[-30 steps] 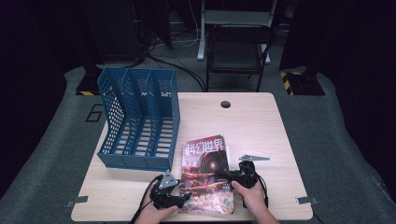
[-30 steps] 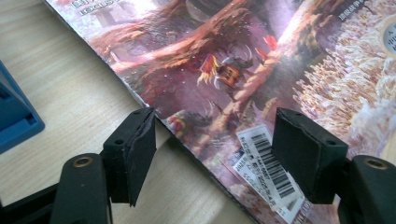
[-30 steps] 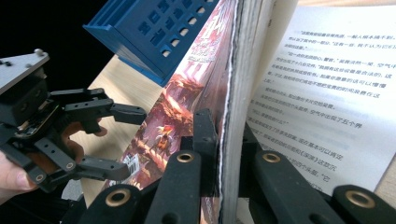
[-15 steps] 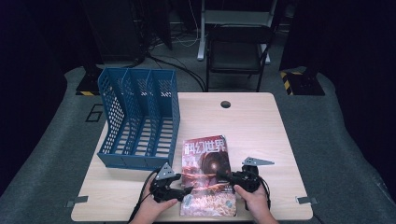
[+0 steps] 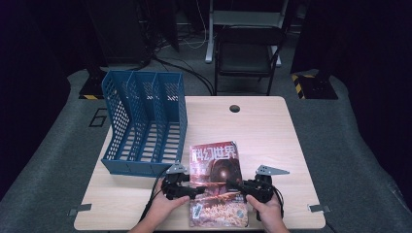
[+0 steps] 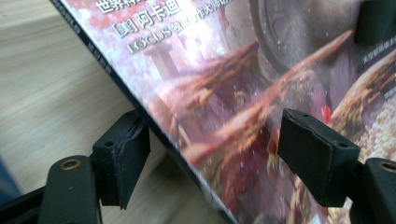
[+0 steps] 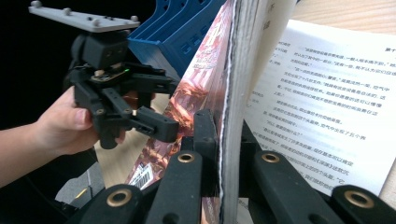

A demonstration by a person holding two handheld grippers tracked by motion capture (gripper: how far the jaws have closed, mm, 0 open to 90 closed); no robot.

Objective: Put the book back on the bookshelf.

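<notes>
the right gripper [image 7: 229,140] is clenched on a magazine [image 5: 216,182], its two black jaws pinching a thick stack of pages at the right edge, with the red cover on one side of the jaws and printed text pages splayed open on the other. the left gripper [image 5: 192,191] is released: its jaws stand wide apart and have just been opening, with the magazine's left edge passing between them, and in the left gripper view neither pad presses the glossy cover. in the right gripper view the left gripper [image 7: 154,122] sits just beside the cover's far edge, held by a hand [image 7: 63,126]. seen from the high view, the magazine lies on the wooden table [image 5: 272,131] between the two grippers, near the table's front edge, its cover showing a dark sphere and chinese lettering along the top. a blue three-slot file rack [image 5: 143,124] stands just beyond the magazine's left corner, on the table's left half. a round cable hole [image 5: 234,108] sits well beyond the magazine, near the table's far edge, and a dark folding chair [image 5: 247,53] stands behind the table.
</notes>
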